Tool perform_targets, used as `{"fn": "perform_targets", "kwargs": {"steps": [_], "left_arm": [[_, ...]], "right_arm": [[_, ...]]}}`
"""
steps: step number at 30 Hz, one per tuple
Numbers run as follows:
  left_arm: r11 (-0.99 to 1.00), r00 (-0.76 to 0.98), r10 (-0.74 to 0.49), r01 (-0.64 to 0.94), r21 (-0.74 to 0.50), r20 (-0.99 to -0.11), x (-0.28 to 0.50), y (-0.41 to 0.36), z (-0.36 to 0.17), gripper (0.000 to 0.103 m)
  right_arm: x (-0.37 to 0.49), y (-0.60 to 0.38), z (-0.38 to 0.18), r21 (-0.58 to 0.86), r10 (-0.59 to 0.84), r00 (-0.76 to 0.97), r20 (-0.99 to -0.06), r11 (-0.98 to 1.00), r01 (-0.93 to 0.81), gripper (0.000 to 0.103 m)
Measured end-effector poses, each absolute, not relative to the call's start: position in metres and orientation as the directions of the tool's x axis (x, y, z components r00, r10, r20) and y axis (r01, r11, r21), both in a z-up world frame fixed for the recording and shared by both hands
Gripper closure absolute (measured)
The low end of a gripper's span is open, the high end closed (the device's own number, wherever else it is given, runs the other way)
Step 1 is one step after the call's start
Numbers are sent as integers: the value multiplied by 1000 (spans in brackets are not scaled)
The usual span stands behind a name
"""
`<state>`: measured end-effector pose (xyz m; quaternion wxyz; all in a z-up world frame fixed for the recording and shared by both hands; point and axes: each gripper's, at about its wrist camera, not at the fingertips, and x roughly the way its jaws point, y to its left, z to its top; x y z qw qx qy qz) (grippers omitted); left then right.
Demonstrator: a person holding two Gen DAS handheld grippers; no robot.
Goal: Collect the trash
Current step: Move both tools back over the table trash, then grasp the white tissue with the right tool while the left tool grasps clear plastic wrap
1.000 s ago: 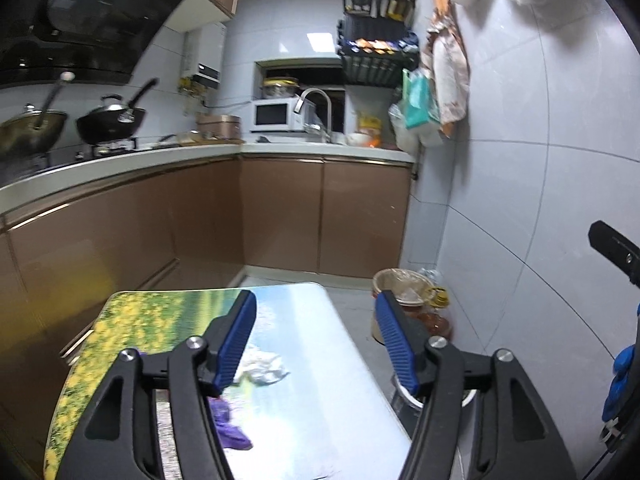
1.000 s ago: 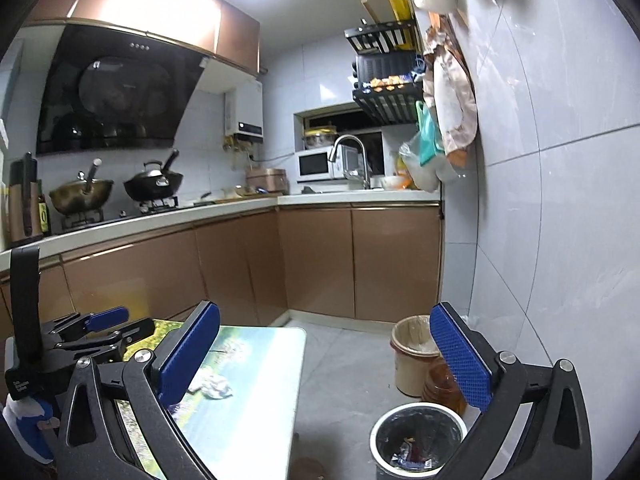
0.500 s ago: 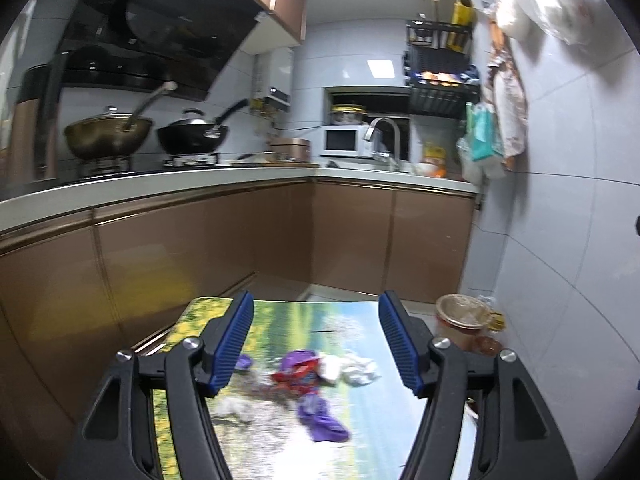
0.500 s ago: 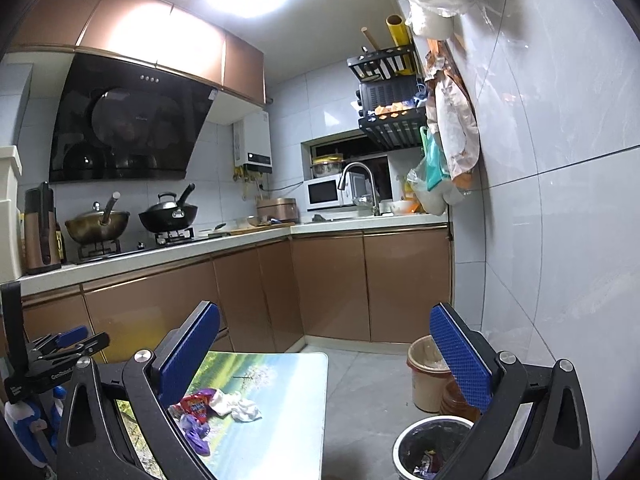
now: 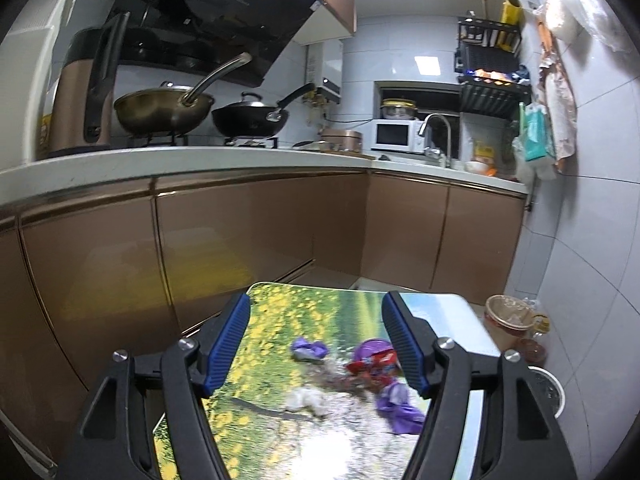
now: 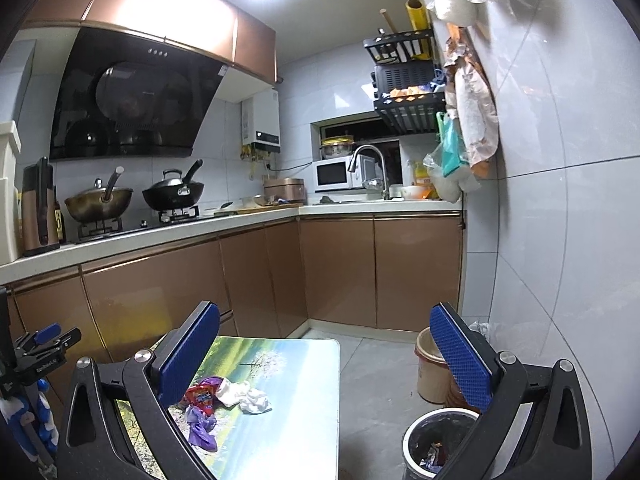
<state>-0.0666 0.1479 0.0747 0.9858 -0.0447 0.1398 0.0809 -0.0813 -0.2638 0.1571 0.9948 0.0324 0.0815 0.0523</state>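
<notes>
Trash lies on a small table (image 5: pixel 276 316) printed with a landscape picture: a red and purple snack wrapper (image 5: pixel 374 362), purple scraps (image 5: pixel 308 350), another purple scrap (image 5: pixel 400 408) and a grey-white crumpled tissue (image 5: pixel 306 400). My left gripper (image 5: pixel 316 344) is open and empty above them. In the right wrist view the table (image 6: pixel 304 412) shows the red wrapper (image 6: pixel 202 398), a purple scrap (image 6: pixel 202 430) and white crumpled tissue (image 6: pixel 248 396). My right gripper (image 6: pixel 324 364) is open and empty, above the floor between the table and a white trash bin (image 6: pixel 434 444) holding some trash.
A tan bucket (image 6: pixel 430 364) stands on the floor by the right wall, also in the left wrist view (image 5: pixel 510 324). Brown cabinets under a white counter (image 5: pixel 240 160) run along the left and back, with woks on the stove. The left gripper's body (image 6: pixel 36 356) shows at the left.
The left gripper has swung left and back over the table, so more trash shows between its fingers. The right gripper has risen and pulled back. Both stay open.
</notes>
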Motion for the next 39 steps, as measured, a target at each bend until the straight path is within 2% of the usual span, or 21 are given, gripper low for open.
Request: {"fn": "perform_targets", "kwargs": {"steps": [7, 16, 30, 36, 39], "left_arm": [[970, 923, 188, -228, -84, -337, -49, 182, 47, 36], [952, 849, 217, -292, -87, -481, -14, 216, -10, 36], [983, 734, 27, -144, -117, -679, 70, 188, -93, 36], [986, 685, -4, -120, -118, -729, 93, 184, -112, 37], [985, 669, -26, -108, -132, -743, 101, 185, -119, 38]], "right_arm": [[-44, -242, 144, 47, 127, 968, -218, 992, -120, 0], [28, -218, 97, 54, 185, 915, -359, 983, -178, 0], [130, -170, -7, 108, 310, 759, -572, 946, -305, 0], [167, -137, -52, 122, 361, 655, -664, 917, -381, 2], [186, -119, -72, 143, 393, 601, -697, 896, -420, 6]]}}
